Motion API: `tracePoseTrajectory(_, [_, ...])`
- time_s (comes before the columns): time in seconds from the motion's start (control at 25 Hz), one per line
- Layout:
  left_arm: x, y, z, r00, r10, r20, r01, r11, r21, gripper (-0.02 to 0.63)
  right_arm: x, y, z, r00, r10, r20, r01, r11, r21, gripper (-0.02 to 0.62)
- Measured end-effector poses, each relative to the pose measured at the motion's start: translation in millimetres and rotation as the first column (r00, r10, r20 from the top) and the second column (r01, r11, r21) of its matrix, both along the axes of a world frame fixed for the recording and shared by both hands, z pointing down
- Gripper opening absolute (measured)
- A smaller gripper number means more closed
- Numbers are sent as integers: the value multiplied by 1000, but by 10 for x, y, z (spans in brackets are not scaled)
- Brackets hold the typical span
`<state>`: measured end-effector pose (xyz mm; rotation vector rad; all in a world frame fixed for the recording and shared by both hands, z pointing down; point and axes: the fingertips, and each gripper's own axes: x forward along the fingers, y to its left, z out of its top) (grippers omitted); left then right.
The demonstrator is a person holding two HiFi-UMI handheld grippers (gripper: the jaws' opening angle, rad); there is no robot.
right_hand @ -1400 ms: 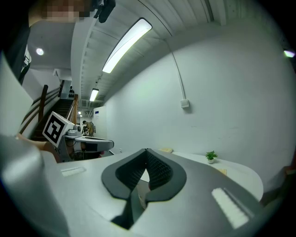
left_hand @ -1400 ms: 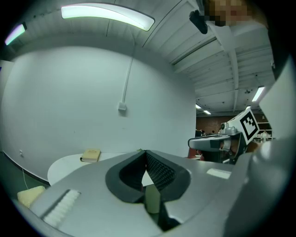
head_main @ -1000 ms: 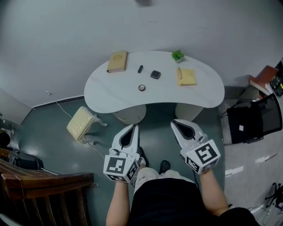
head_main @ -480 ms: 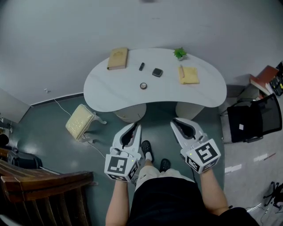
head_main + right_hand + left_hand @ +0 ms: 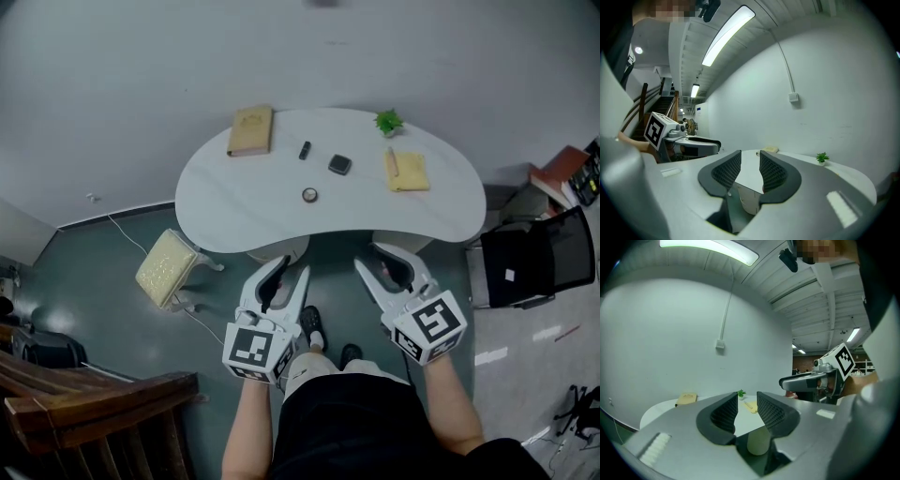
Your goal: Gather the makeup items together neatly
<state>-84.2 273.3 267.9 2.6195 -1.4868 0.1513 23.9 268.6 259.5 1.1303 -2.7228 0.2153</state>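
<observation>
On the white curved table [image 5: 244, 202] lie a small black tube [image 5: 305, 150], a dark square compact [image 5: 339, 165] and a small round pot [image 5: 309, 195]. A tan pouch [image 5: 249, 130] lies at the back left, and a yellow cloth [image 5: 410, 172] with a stick on it at the right. My left gripper [image 5: 292, 269] and right gripper [image 5: 373, 258] hover side by side before the table's near edge, short of every item. The jaws of both have just been opening, with nothing between them. The left gripper view shows its parted jaws [image 5: 747, 401]; the right gripper view shows the same [image 5: 749, 161].
A little green plant [image 5: 388, 121] stands at the table's back edge. A padded yellow stool [image 5: 166, 267] lies tipped on the floor at the left. A black chair [image 5: 534, 253] stands at the right and dark wooden furniture [image 5: 94, 394] at the lower left.
Both grippers have moved forward toward the table's near edge. Their jaws, shut a second ago, now stand apart. The table sits closer and lower in the head view.
</observation>
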Motion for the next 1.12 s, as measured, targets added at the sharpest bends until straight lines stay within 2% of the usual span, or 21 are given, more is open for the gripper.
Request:
tracePoseTrajectory(0.32, [-148,-557,55,998,56,27,-56,998,1,187,-199,-553,-3,1000,17,-19,-17,1000,-9,183])
tracePoseTrajectory(0.68, [-282,-996,57,992,123,39,-123,992,10,233,-368,-1023,-7,998,60,-33,-61,998,-19,207])
tracePoseTrajectory(1.12, [-381,-1263,299,984,175,39,-174,984,-34,264,-426,-1216,166,990,133,-37,-135,988,-67,207])
